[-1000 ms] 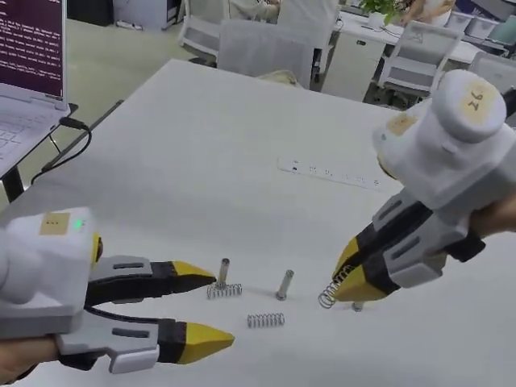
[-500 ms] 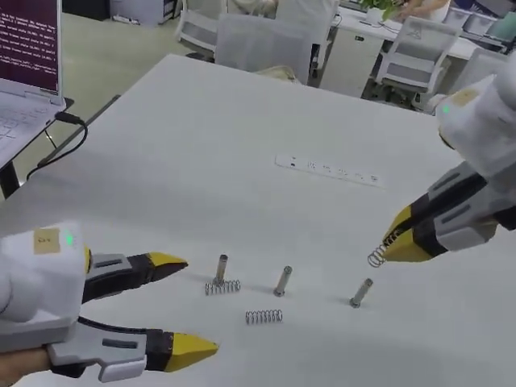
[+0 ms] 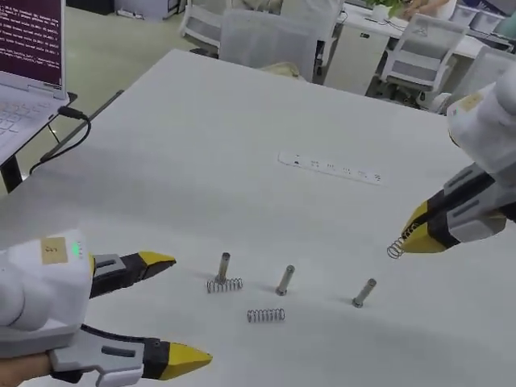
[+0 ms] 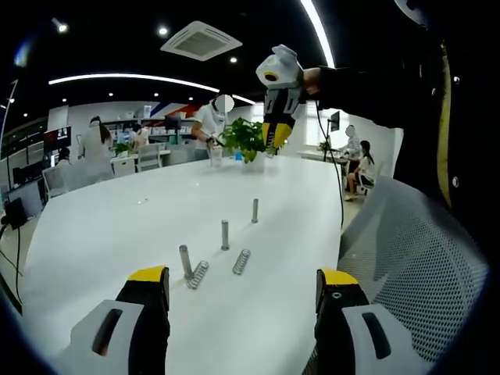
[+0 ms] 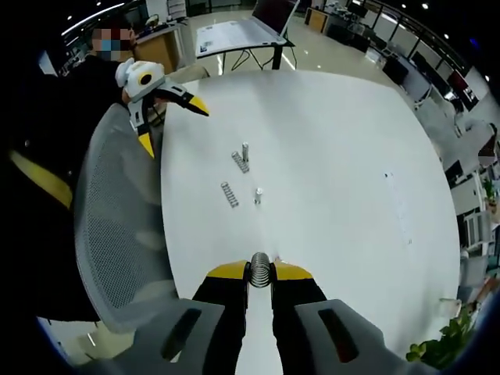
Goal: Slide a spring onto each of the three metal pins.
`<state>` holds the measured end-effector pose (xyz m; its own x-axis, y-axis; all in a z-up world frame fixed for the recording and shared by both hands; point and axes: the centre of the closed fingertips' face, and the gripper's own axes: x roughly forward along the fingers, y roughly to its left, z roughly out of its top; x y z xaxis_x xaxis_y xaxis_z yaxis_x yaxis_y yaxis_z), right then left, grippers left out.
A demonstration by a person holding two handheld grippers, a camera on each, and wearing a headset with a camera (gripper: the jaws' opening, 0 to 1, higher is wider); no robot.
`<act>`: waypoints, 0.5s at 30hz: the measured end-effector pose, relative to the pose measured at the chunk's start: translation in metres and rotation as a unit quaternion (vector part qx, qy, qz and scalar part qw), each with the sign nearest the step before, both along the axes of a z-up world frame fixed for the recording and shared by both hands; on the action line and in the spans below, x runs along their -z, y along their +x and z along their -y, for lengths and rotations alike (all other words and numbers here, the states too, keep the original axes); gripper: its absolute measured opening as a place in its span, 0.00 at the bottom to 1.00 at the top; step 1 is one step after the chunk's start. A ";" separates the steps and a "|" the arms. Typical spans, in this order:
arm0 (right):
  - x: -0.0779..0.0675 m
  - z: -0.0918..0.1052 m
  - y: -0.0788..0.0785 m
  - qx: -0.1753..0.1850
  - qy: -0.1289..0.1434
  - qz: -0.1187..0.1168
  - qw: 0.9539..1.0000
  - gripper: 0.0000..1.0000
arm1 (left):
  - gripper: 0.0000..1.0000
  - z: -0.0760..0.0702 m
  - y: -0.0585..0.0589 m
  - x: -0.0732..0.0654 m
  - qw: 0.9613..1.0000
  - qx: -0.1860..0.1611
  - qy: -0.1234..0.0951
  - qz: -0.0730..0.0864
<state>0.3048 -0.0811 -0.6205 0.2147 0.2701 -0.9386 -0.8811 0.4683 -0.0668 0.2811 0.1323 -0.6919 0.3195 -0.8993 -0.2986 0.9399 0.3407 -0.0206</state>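
Over the white table (image 3: 242,145), the right gripper (image 3: 406,241) pinches a light, bouncy spring (image 5: 260,269), seemingly near one end; the left gripper (image 3: 184,307) gapes empty.

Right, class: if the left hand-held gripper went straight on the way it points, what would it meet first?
Probably the loose spring lying on the table, in line with the gap between its jaws, though it might pass above.

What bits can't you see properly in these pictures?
Silver coil spring in the right gripper: head view, the yellow jaws cover its upper end.
Open grey laptop: head view, cut off by the left edge; screen text too small to read.
Loose silver spring beside the leftmost grey metal pin: head view, too small to tell if touching.
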 end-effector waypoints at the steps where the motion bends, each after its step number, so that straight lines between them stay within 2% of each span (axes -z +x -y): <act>1: 0.001 0.001 0.002 0.001 -0.002 -0.002 1.000 0.08 | 0.75 0.000 0.001 0.000 1.000 -0.001 0.001 0.002; 4: 0.007 0.004 0.008 0.003 -0.007 -0.005 1.000 0.08 | 0.77 0.000 0.001 -0.001 1.000 -0.002 0.002 0.006; 7: 0.020 0.008 0.012 -0.002 -0.028 -0.011 1.000 0.08 | 0.79 -0.001 0.002 -0.002 1.000 -0.005 0.006 0.010; 15: 0.050 0.017 0.022 0.000 -0.049 -0.028 0.998 0.08 | 0.81 -0.002 0.001 -0.003 1.000 -0.001 0.014 0.018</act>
